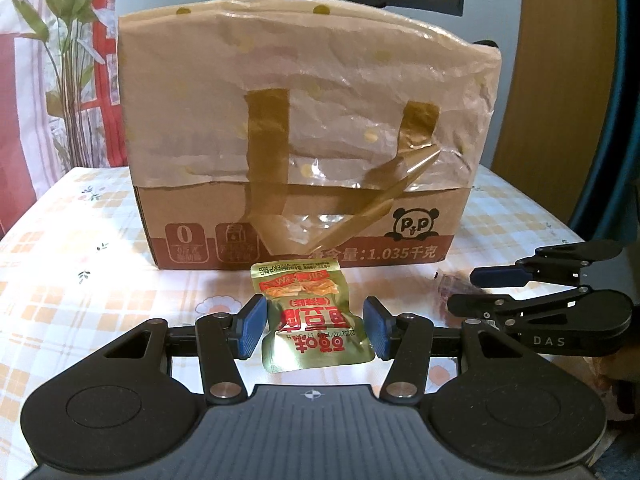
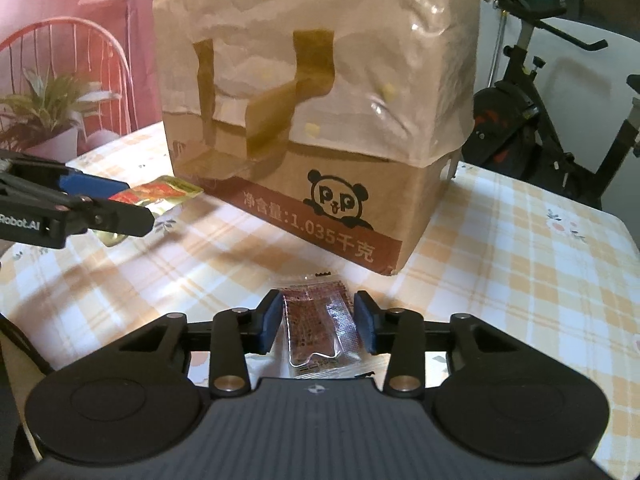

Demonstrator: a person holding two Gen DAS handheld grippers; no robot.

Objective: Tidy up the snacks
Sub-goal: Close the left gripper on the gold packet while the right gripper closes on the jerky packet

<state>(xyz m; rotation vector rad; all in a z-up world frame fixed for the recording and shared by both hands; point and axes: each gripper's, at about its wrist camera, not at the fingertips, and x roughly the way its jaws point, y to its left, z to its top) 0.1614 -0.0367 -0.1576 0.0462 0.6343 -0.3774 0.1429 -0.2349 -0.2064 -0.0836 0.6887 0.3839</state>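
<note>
A gold snack packet (image 1: 310,316) with red print sits between the blue pads of my left gripper (image 1: 315,329), which is shut on its sides; in the right wrist view that gripper (image 2: 136,205) carries the gold packet (image 2: 170,192) just above the cloth. My right gripper (image 2: 317,322) has its pads against both edges of a clear packet (image 2: 316,312) of dark red snack lying on the table. A cardboard box (image 1: 420,216) with a panda logo stands right behind both, lined with a beige bag (image 1: 320,80) with gold handles.
The table wears a checked orange and white cloth (image 1: 80,288). The box (image 2: 360,204) fills the middle. A potted plant (image 2: 48,108) and a red wire chair (image 2: 80,36) stand behind left, an exercise bike (image 2: 532,116) behind right. The right gripper (image 1: 464,290) sits close beside the left.
</note>
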